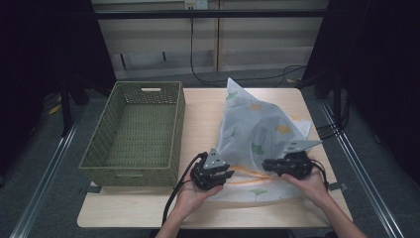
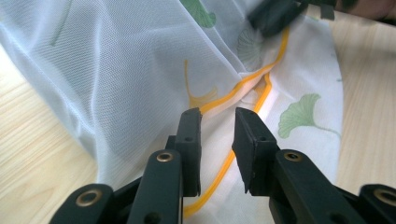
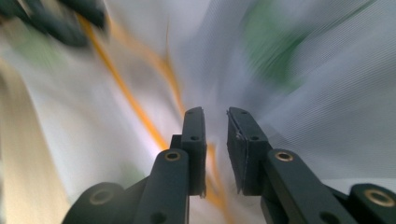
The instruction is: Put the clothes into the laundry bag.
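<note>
A thin white cloth (image 1: 257, 134) with green and yellow leaf shapes lies on the right half of the worktop (image 1: 203, 106). It stands up in a point at the back and lies flat at the front. An orange cord (image 1: 247, 176) runs along its front part.

The left hand-held gripper (image 1: 220, 174) sits at the front left edge of the cloth. Seen from the left gripper view, its two black jaws are a little apart, with the cloth (image 2: 140, 65) and the orange cord (image 2: 247, 84) just in front of them. Nothing is between them.

The right hand-held gripper (image 1: 270, 166) sits at the front right of the cloth and points to the left. In the right gripper view the picture is blurry. Its jaws are a little apart too, and the cloth (image 3: 327, 93) is right in front. I cannot tell if any cloth is caught between them.

A green woven basket (image 1: 171, 124) stands on the left side of the worktop, just beside the cloth. It is empty. Black cables (image 1: 233, 79) lie on the floor behind the worktop.

There is no writing that I can read.
</note>
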Motion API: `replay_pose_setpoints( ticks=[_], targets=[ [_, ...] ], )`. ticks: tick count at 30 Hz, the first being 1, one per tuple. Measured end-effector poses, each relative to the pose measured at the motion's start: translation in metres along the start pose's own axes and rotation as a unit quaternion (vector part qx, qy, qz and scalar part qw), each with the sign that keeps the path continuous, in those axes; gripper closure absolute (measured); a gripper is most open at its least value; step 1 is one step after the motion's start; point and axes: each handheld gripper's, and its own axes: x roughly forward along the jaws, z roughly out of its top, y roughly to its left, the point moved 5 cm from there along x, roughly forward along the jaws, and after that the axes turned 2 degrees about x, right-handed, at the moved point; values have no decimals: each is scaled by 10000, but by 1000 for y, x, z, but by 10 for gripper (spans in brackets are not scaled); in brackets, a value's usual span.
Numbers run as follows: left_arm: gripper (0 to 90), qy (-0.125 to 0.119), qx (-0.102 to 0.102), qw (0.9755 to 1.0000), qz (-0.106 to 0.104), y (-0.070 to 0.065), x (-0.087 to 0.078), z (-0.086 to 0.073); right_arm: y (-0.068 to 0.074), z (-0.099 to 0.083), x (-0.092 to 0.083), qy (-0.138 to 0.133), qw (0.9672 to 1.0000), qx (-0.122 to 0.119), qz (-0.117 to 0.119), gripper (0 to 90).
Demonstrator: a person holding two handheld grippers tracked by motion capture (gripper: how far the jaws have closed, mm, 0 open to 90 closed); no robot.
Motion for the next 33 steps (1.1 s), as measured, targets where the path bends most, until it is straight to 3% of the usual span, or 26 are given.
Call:
replay_pose_setpoints(
  ticks=[2, 3, 4, 5, 8, 12, 16, 19, 21, 22, 23, 24, 30, 33],
  targets=[
    [726, 136, -144, 9995, 235, 9, 7, -9, -6, 3, -18, -234, 9993, 52, -291, 812],
    [732, 230, -123, 9993, 283, 13, 9, -13, -11, 2, -25, -313, 9983, 115, -475, 819],
    [747, 267, -261, 9990, 265, 17, 13, -19, -15, 0, -30, -347, 9978, 161, -544, 823],
    [750, 305, -307, 9986, 293, 20, 14, -23, -21, -7, -36, -308, 9966, 210, -737, 825],
    [756, 561, -309, 9971, 407, 27, 21, -36, -36, -23, -43, -186, 9945, 419, -947, 801],
    [755, 684, -368, 9960, 431, 30, 28, -44, -54, -36, -47, -71, 9889, 607, -1353, 749],
    [761, 649, -391, 9959, 493, 32, 26, -46, -64, -38, -51, -107, 9871, 685, -1444, 675],
    [767, 754, -429, 9945, 589, 33, 21, -48, -62, -40, -54, -86, 9885, 591, -1389, 610],
    [771, 642, -538, 9950, 539, 34, 19, -51, -60, -43, -53, -49, 9899, 593, -1290, 580],
    [774, 531, -597, 9955, 503, 35, 20, -52, -60, -46, -50, 53, 9901, 553, -1290, 563],
    [774, 620, -539, 9952, 526, 36, 18, -53, -59, -49, -46, 172, 9906, 560, -1238, 554],
    [774, 588, -624, 9947, 565, 36, 17, -54, -58, -50, -44, 243, 9911, 508, -1208, 549],
    [773, 554, -573, 9953, 546, 36, 16, -55, -49, -57, -32, 723, 9914, 121, -1083, 472],
    [773, 553, -597, 9953, 530, 36, 16, -55, -49, -64, -27, 997, 9880, 21, -1176, 476]
  ],
)
